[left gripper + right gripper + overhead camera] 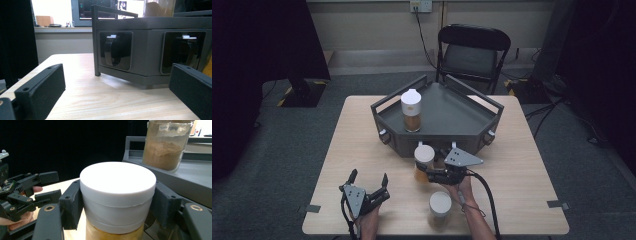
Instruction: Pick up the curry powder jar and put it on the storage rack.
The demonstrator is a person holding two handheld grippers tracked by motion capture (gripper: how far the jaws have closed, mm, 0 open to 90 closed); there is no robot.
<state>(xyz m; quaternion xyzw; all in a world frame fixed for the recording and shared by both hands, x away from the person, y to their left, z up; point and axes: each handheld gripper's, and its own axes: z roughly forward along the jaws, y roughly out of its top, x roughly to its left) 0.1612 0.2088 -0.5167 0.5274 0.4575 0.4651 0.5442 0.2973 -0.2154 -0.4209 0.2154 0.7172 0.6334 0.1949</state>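
Note:
A jar (pixel 424 155) with a white lid and amber contents stands just in front of the dark grey tray (pixel 452 117). My right gripper (pixel 426 170) is shut on it from the right. In the right gripper view the jaws of the right gripper (pixel 117 205) press on both sides of the held jar's white lid (pixel 117 177). A second jar (pixel 411 111) of brown powder stands inside the tray at its left, and is also seen as the second jar (pixel 165 145) and the second jar (pixel 160 7). My left gripper (pixel 369 181) rests open near the table's front left, with nothing between its jaws (pixel 117 80).
A third white-lidded jar (pixel 440 204) stands near the table's front edge, beside the right forearm. The tray's front wall (pixel 150 50) has two recessed windows. A folding chair (pixel 472 50) stands behind the table (pixel 522 165). In the right gripper view, the left gripper (pixel 37 187) is off to the left.

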